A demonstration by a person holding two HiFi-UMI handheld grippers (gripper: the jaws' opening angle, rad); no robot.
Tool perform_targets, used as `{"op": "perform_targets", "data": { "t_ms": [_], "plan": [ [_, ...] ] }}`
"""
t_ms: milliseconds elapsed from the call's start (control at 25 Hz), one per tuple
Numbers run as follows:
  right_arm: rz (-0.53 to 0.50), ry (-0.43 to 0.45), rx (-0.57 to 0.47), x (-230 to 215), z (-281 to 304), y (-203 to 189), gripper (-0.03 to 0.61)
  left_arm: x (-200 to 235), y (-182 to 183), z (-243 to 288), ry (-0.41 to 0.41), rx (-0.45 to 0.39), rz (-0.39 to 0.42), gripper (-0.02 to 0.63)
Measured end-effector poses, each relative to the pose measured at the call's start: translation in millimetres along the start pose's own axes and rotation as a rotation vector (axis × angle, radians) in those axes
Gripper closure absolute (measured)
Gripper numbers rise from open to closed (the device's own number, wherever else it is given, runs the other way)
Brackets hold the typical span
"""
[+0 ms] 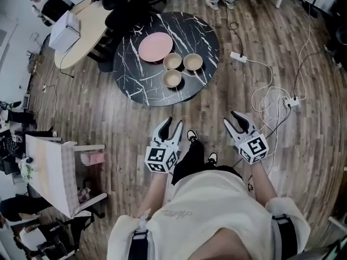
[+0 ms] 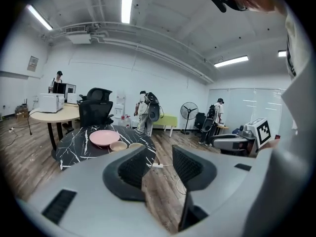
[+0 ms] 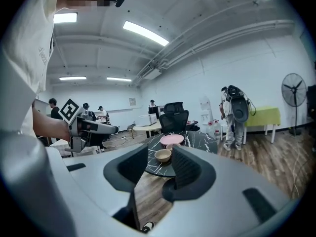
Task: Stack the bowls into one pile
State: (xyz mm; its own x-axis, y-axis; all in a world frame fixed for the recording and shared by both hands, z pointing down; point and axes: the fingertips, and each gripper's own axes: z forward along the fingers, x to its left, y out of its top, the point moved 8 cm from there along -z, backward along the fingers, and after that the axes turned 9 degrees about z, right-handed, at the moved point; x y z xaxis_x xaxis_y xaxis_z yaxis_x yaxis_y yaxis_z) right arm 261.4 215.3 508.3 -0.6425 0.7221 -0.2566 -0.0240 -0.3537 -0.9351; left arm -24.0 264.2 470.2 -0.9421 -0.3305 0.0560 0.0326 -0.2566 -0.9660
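Three tan bowls stand apart on a round black marble table [image 1: 141, 85]: one at the back left [image 1: 172, 61], one at the back right [image 1: 192, 62], one at the front [image 1: 172, 78]. Beside them lies a pink plate [image 1: 155, 46]. My left gripper [image 1: 173, 125] and right gripper [image 1: 233, 117] hang over the wooden floor, well short of the table, both open with nothing between the jaws. In the left gripper view the plate [image 2: 104, 137] and a bowl [image 2: 118, 145] show far ahead. In the right gripper view a bowl [image 3: 163, 155] shows between the open jaws, far off.
A power strip [image 1: 238, 57] and white cables [image 1: 271, 99] lie on the floor to the right. A beige table [image 1: 87, 26] and black chairs [image 1: 127, 7] stand behind the marble table. A chair with a board [image 1: 51, 172] is at my left. People stand in the distance.
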Motion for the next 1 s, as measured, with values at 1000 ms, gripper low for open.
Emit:
{"op": "perform_targets", "data": {
  "t_ms": [1000],
  "plan": [
    [-0.1,0.036,0.025,-10.8,216.0,102.1,0.433,180.8,42.8,110.3,-0.031,-0.037,0.062,0.433]
  ]
}}
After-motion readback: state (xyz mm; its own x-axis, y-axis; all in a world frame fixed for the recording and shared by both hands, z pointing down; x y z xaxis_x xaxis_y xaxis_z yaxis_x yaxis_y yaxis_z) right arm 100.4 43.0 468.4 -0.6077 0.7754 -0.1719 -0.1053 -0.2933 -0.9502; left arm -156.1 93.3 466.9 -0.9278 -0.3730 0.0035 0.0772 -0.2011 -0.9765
